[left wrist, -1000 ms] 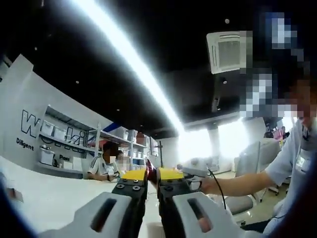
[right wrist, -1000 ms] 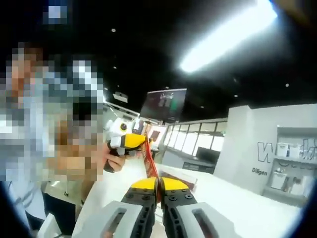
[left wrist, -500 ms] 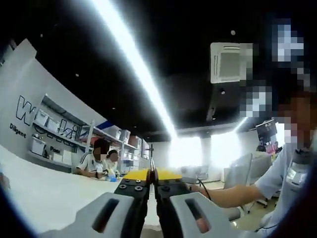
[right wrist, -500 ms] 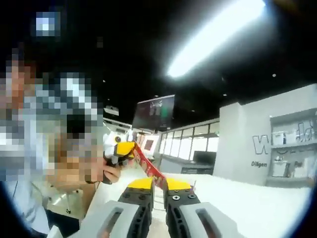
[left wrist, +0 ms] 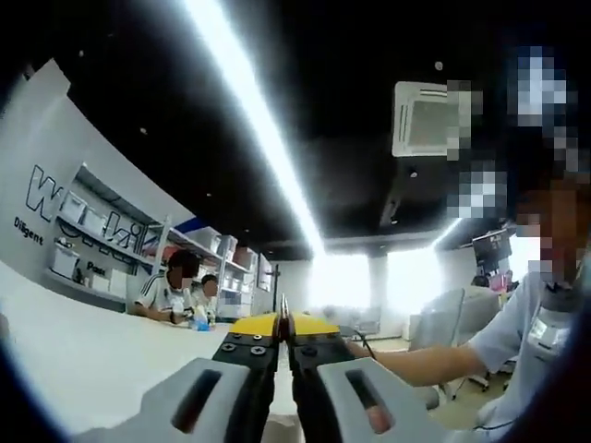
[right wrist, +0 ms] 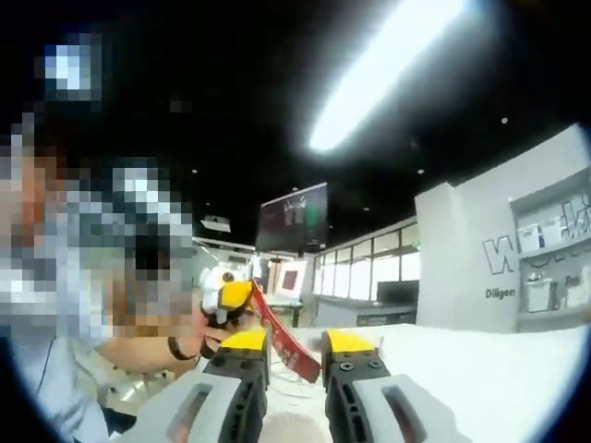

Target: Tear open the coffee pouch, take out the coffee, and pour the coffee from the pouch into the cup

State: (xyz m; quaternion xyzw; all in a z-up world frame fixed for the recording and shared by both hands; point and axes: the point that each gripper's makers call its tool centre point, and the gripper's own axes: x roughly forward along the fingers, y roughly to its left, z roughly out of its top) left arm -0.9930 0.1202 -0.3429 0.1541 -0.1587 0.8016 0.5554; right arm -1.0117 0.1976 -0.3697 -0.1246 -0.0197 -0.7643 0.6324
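Right gripper view first: my right gripper (right wrist: 294, 355) has its jaws parted with a clear gap between the yellow tips, and nothing is pinched there. The red coffee pouch (right wrist: 288, 343) hangs in that gap, slanting up and away to the left gripper (right wrist: 233, 297), which pinches its far end. In the left gripper view my left gripper (left wrist: 283, 330) has its jaws pressed together on a thin sliver of the pouch (left wrist: 283, 312), seen edge-on between the tips.

I judge the pouch light and limp, a slick film stick that will fold or slip if held loosely, so I would take it flat across the width near the loose end, close to where a tear should start, and keep the pull short. Whether the top is torn already I cannot tell.

Beyond the jaws the white table (right wrist: 480, 369) lies broad and bare, giving open room to lower the hands. I cannot make out a cup. Farther off, two seated people (left wrist: 175, 295) sit at the table's far side before wall shelves (left wrist: 102, 242), well apart from my working space.
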